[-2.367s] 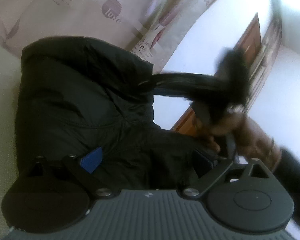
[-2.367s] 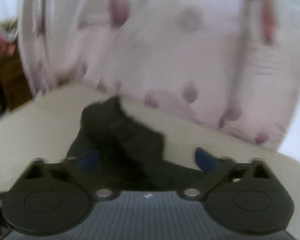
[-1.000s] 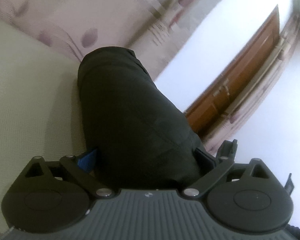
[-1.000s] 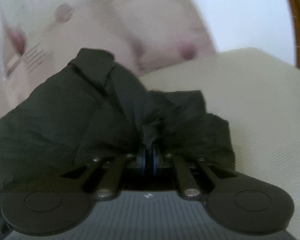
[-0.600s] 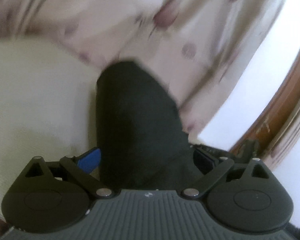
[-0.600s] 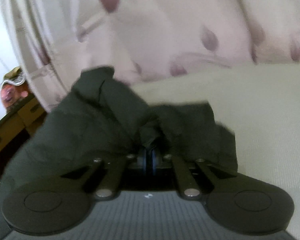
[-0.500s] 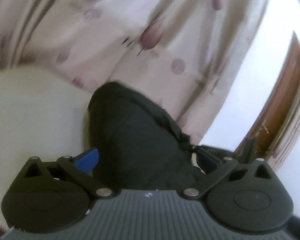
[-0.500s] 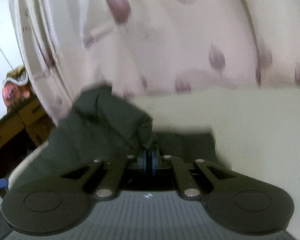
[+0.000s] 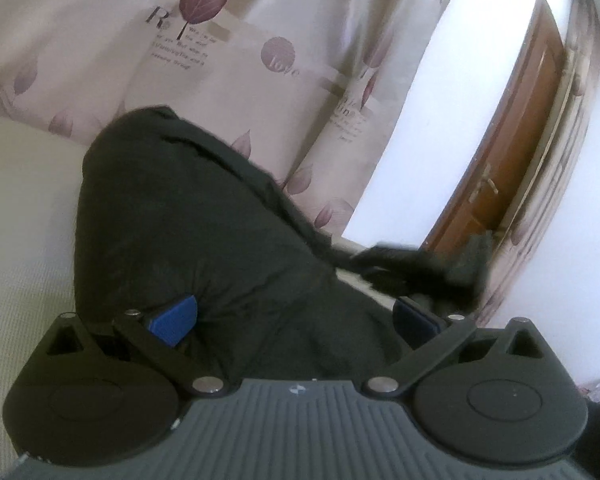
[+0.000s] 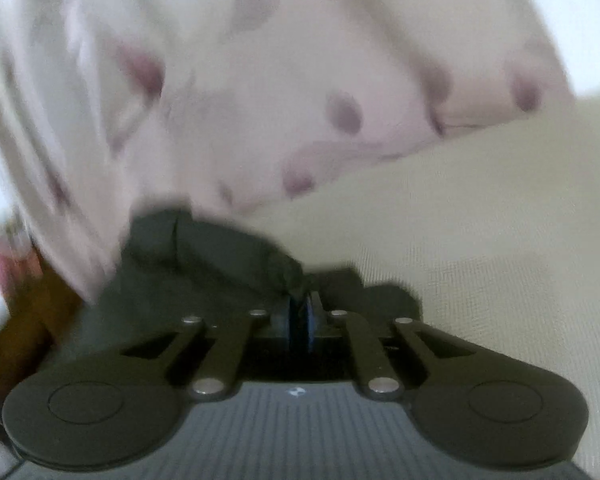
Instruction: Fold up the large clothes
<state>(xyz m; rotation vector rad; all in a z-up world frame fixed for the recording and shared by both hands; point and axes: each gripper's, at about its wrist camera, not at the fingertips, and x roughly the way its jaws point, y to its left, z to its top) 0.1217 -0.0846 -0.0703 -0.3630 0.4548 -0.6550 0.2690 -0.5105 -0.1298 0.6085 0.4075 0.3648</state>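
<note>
Most of the black coat lies bundled on the cream bed by the curtain, bulging between the wide-apart fingers of the left gripper. Only the right gripper is clamped on it, pinching a small tuft of cloth, so I'd guess a hard pull could slip that tuft free and let the fold collapse.

Cream textured bed surface near and left. Pale pink curtain with purple leaf prints and lettering hangs behind it. White wall right of the curtain, then a brown wooden door with handle. Bright daylight, soft shadows.
</note>
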